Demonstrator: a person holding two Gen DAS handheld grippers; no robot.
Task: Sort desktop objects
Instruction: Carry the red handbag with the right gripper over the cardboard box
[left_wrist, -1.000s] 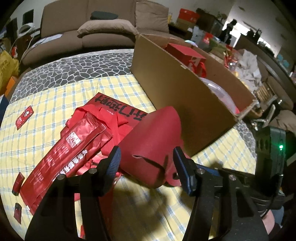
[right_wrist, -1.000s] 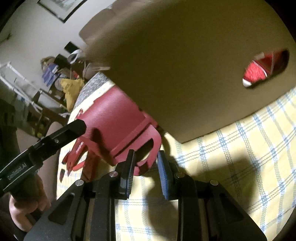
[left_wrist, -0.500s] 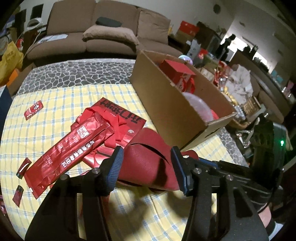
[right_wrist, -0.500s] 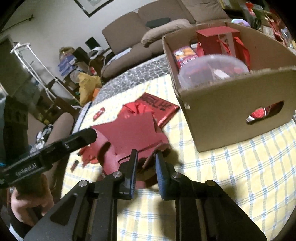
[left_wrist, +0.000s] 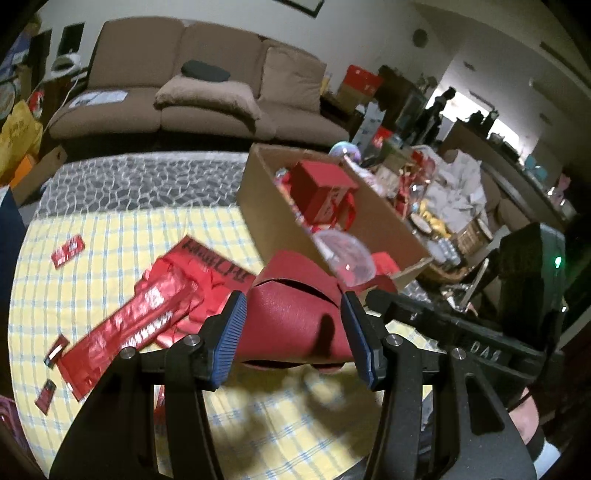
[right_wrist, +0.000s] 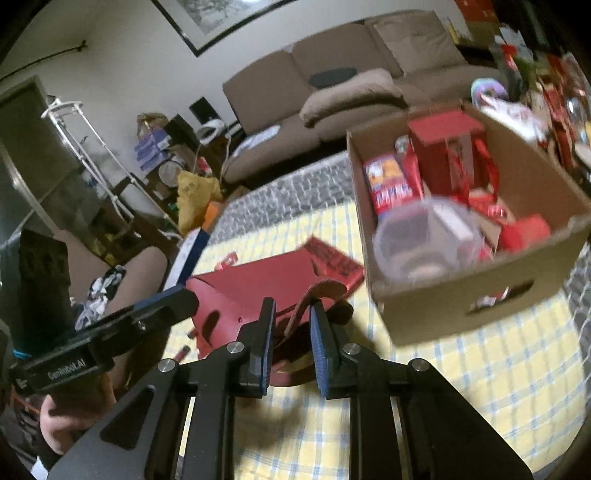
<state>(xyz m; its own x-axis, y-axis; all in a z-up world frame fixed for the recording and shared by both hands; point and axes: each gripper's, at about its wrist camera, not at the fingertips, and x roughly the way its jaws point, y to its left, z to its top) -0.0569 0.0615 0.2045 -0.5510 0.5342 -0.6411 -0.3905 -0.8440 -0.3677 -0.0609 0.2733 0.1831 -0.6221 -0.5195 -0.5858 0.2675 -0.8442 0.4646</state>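
A: Why do both tools grip the one red bag (left_wrist: 295, 321)?

B: It is floppy. The left tool (left_wrist: 293, 326) is clamped across its body, both pads pressing the sides, while the right tool (right_wrist: 291, 338), nearly pressed together, pinches the looped handle (right_wrist: 314, 295), so the bag hangs taut above the tabletop (right_wrist: 461, 369).

A: And where is the bag relative to the cardboard box (right_wrist: 443, 299)?

B: Just beside the box's near wall, at about rim height, not yet over it. The red packets (left_wrist: 129, 328) lie farther from the box. Likely it goes in, though the box looks crowded.
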